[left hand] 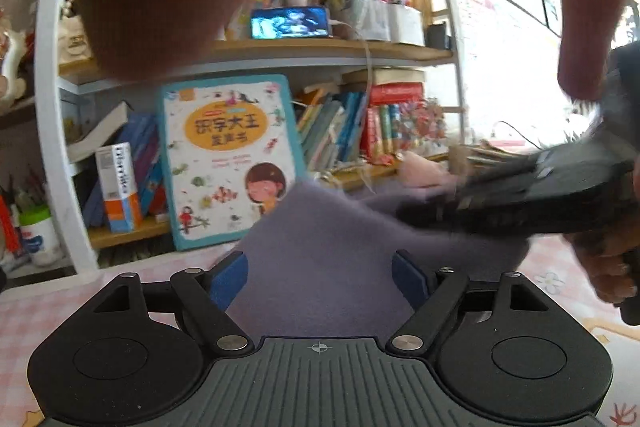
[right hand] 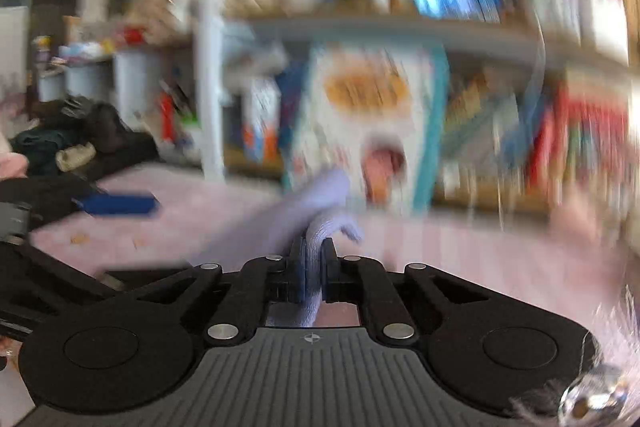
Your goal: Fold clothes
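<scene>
Fingers of my right gripper (right hand: pixel 313 259) pinch a fold of the lilac cloth (right hand: pixel 320 211).
My left gripper (left hand: pixel 320 277) has its fingers spread, the cloth (left hand: pixel 320 259) lying between them on the pink surface (left hand: pixel 60 301), before the picture book (left hand: pixel 228 163).

1. In your left wrist view, the children's book (left hand: pixel 230 163) leaning against the bookshelf (left hand: pixel 320 47) carries large characters on its orange oval: 识字大王, with 发声书 beneath.
2. Smaller print lower on that cover is too small for you to read.
3. In your right wrist view, blur leaves nothing legible, including the same book's cover.
</scene>
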A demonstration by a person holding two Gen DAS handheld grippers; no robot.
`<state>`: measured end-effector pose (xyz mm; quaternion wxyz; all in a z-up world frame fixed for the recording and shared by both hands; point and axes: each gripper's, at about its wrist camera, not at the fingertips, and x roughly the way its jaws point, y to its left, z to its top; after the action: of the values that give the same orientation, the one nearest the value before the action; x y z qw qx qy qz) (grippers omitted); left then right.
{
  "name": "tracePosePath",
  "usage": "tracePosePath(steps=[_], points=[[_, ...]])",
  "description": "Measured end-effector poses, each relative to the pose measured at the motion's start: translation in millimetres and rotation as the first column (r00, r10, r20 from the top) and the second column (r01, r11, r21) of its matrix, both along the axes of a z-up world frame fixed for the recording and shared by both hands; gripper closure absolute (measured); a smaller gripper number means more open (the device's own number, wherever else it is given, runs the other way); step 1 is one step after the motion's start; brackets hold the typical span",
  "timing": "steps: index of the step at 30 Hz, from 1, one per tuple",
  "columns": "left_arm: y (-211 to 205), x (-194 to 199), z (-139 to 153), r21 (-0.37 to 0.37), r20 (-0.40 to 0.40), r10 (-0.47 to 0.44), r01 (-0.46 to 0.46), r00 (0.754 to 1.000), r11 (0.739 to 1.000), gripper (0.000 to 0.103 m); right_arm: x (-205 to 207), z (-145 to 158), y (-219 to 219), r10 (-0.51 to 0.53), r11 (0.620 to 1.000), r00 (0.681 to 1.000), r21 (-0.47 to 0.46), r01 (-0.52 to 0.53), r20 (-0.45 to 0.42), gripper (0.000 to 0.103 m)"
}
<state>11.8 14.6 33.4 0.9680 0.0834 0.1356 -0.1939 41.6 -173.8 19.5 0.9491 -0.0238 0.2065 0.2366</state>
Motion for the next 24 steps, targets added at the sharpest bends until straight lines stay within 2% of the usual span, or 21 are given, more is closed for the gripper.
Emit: tracePosePath(steps=[2, 3, 5, 6, 10, 15, 19, 21, 24], points=[[-2, 6, -5, 0.023, -0.046, 0.01, -0.009, 0.999, 1.0, 0.021, 17, -14, -18, -0.038, 0.994, 0.985, 0.095, 0.054, -0.168, 0.091], [-3, 11, -7, 0.031, -0.073, 0.018, -0.016, 0.997, 0.999, 0.021, 24, -21, -28, -0.042, 0.985, 0.97, 0.154, 0.081, -0.24, 0.076], [-1, 18, -13, 0.02, -0.126, 0.026, -0.024, 0.992, 1.0, 0.021, 33, -30, -45, -0.031, 0.955, 0.945, 0.269, 0.124, -0.326, 0.059], [0, 21, -15, 0.005, -0.152, 0.024, -0.024, 0.988, 1.0, 0.021, 35, -33, -50, -0.026, 0.945, 0.939, 0.298, 0.136, -0.344, 0.057], [2, 30, -24, -0.029, -0.212, 0.018, -0.025, 0.977, 0.999, 0.021, 36, -33, -51, -0.02, 0.943, 0.938, 0.304, 0.133, -0.347, 0.053], [0, 29, -26, -0.003, -0.209, 0.023, -0.024, 0.978, 1.0, 0.019, 39, -30, -48, 0.012, 0.922, 0.934, 0.366, 0.128, -0.357, 0.053], [0, 28, -27, 0.002, -0.207, 0.021, -0.021, 0.978, 1.0, 0.016, 36, -23, -49, 0.015, 0.907, 0.943, 0.402, 0.128, -0.333, 0.053], [0, 28, -26, 0.002, -0.2, 0.028, -0.029, 0.979, 1.0, 0.012, 33, -19, -47, 0.025, 0.903, 0.948, 0.413, 0.115, -0.317, 0.049], [0, 27, -26, -0.002, -0.194, 0.038, -0.039, 0.98, 0.999, 0.011, 35, -24, -39, 0.05, 0.917, 0.939, 0.389, 0.092, -0.34, 0.044]])
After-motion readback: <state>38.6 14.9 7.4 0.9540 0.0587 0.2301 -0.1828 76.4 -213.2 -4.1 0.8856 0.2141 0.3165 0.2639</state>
